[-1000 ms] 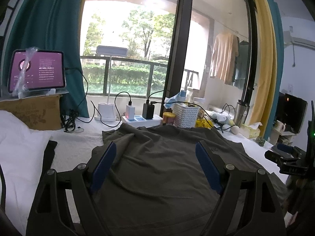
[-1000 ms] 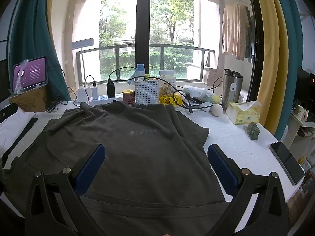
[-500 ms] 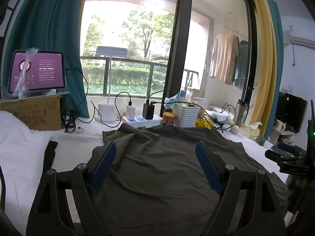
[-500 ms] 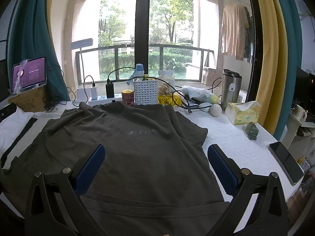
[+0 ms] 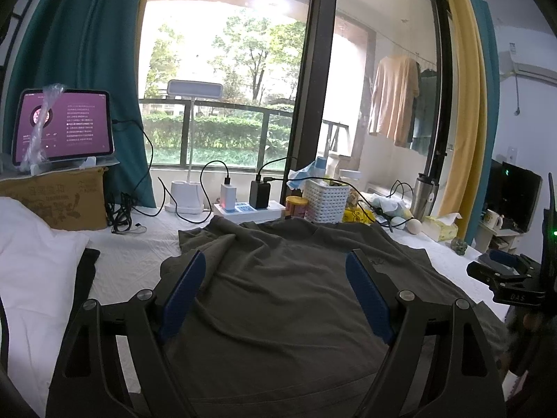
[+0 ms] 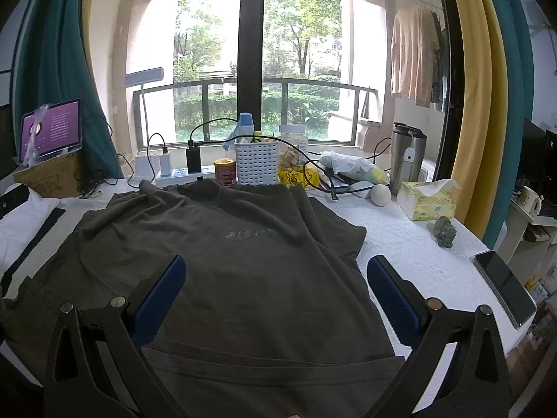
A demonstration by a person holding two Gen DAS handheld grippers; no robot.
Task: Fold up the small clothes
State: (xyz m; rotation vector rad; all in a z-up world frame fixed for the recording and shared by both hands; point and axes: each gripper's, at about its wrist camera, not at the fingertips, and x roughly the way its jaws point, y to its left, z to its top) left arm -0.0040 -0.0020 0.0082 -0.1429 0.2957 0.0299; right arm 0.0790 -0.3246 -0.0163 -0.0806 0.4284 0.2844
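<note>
A dark olive T-shirt (image 6: 250,264) lies spread on the white table (image 6: 410,244), front up with faint chest print, hem nearest me, collar toward the window. In the left wrist view the T-shirt (image 5: 278,299) shows wrinkles near its left shoulder. My left gripper (image 5: 276,261) hovers above the shirt's left half, open, nothing between its blue pads. My right gripper (image 6: 276,264) hangs over the lower middle of the shirt, also open and empty. The right gripper's body (image 5: 511,278) appears at the left wrist view's right edge.
Along the window edge stand a power strip (image 6: 181,174), red can (image 6: 225,171), white basket (image 6: 257,160), steel flasks (image 6: 407,160), tissue box (image 6: 426,200) and small figurine (image 6: 445,231). A phone (image 6: 504,287) lies at right. White cloth (image 5: 31,254), cardboard box and tablet (image 5: 62,127) sit left.
Almost nothing: both views shift only slightly. Both grippers stay open and the shirt has not moved.
</note>
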